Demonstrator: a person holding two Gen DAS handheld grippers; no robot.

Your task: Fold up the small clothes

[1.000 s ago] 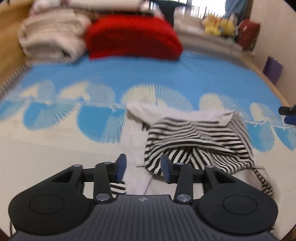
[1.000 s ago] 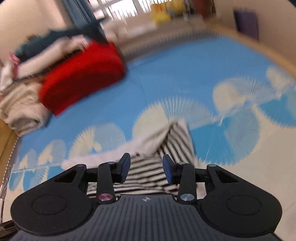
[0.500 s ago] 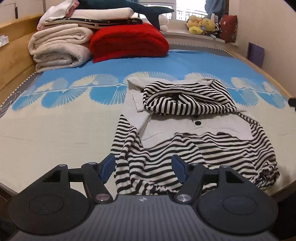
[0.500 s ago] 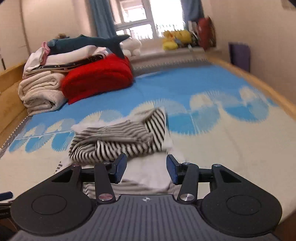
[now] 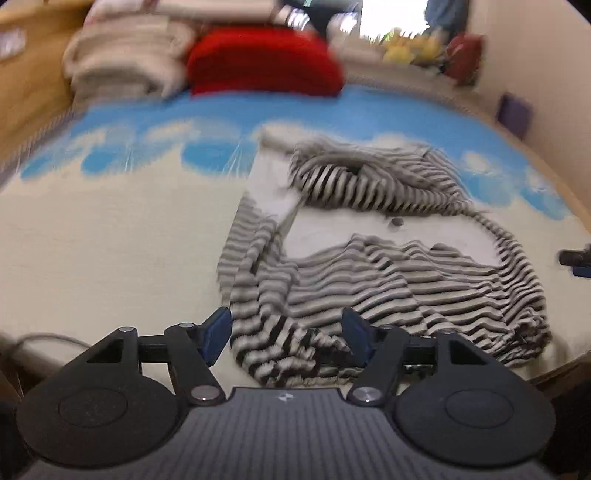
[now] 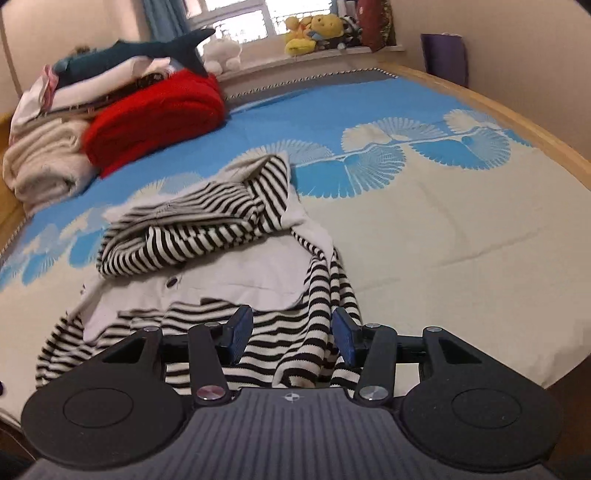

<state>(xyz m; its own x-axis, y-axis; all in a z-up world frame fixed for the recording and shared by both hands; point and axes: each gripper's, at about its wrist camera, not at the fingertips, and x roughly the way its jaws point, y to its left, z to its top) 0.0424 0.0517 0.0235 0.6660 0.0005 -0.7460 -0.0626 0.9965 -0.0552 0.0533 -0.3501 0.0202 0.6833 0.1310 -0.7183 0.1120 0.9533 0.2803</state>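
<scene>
- Garment: a black-and-white striped top [image 6: 207, 236] with a plain pale panel and one dark button [image 6: 171, 282] lies rumpled on the bed [image 6: 461, 229], its near hem directly ahead of both tools.
- Left tool [image 5: 286, 334]: its blue pads stand apart. They have just been opening, then eased in slightly. The striped hem bunches in the gap, but neither pad presses on it.
- Right tool [image 6: 291, 334]: its pads are also apart, having just opened wider. A striped fold runs up between them without being pinched.
- Step in hand, as a judgement: the approach to the near hem, one tool at each side, before the fold begins. Nothing is gripped yet.
- Next move, as a judgement: each tool should settle lower onto the hem and close on a single edge. The top's far half is heaped beyond the tools, so smoothing may have to come first.
- The right wrist view is sharp. Far beyond the tool it shows a red folded blanket [image 6: 155, 114], a plush shark [image 6: 147, 51] and yellow plush toys [image 6: 314, 31].
- The left wrist view is blurred, yet only it shows the right tool's tip [image 5: 576, 260] at its right edge.
</scene>
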